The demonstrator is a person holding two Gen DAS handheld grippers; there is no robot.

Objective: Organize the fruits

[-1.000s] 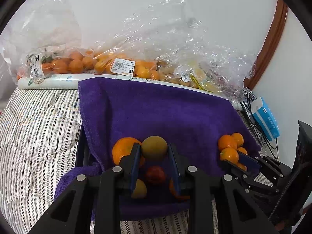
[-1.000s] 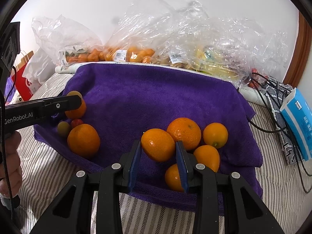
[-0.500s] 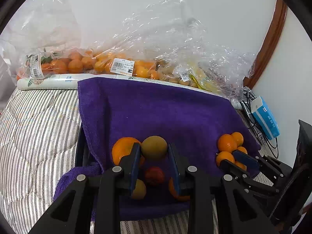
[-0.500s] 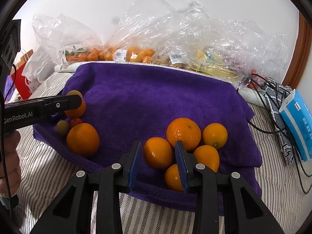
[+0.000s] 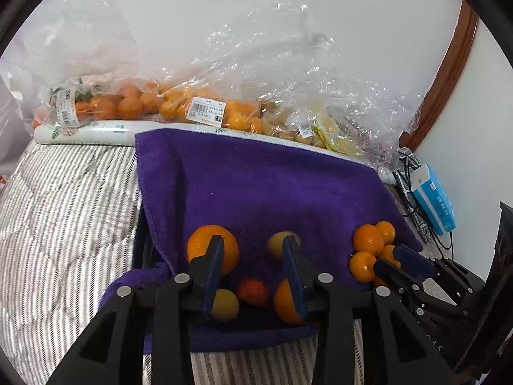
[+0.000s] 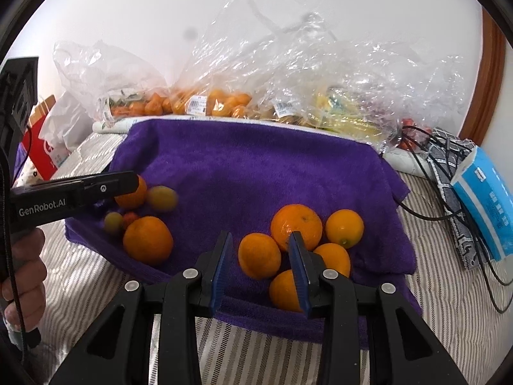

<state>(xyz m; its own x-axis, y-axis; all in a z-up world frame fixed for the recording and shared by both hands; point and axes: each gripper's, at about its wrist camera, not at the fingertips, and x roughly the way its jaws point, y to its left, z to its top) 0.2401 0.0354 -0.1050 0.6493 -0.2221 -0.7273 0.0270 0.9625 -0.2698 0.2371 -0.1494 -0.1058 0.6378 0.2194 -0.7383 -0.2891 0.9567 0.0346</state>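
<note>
- Two clusters of fruit sit on the purple towel [image 6: 256, 166] I am working over: a mixed group on its left side and a bunch of oranges on its right.
- My left gripper [image 5: 253, 250] has just been opening; its jaws stand apart with nothing pressed between the pads.
- Just past its right finger lies the yellow-green fruit [image 5: 279, 243], blurred in both views and free on the towel.
- Around that gripper I see a large orange [image 5: 205, 247] behind the left finger, a smaller yellow fruit [image 5: 226, 304] and a small red fruit [image 5: 253, 292] lower down between the fingers, and another orange [image 5: 283, 303] partly hidden by the right finger.
- My right gripper [image 6: 259, 250] has also just been opening; its pads stand clear of the orange between them [image 6: 259, 255], which rests on the towel.
- Beside it, four more oranges [image 6: 296, 226] crowd together, touching one another, one partly behind the right finger.
- From the right wrist view, a hand [image 6: 22, 266] on the left gripper's handle shows at the left edge.
- Behind the towel, clear plastic bags [image 6: 288, 73] of fruit lean against the white wall.
- Off to the right, a blue tissue pack [image 6: 484, 199] lies on the striped bedding [image 6: 449, 288] among black cables [image 6: 416, 160].
</note>
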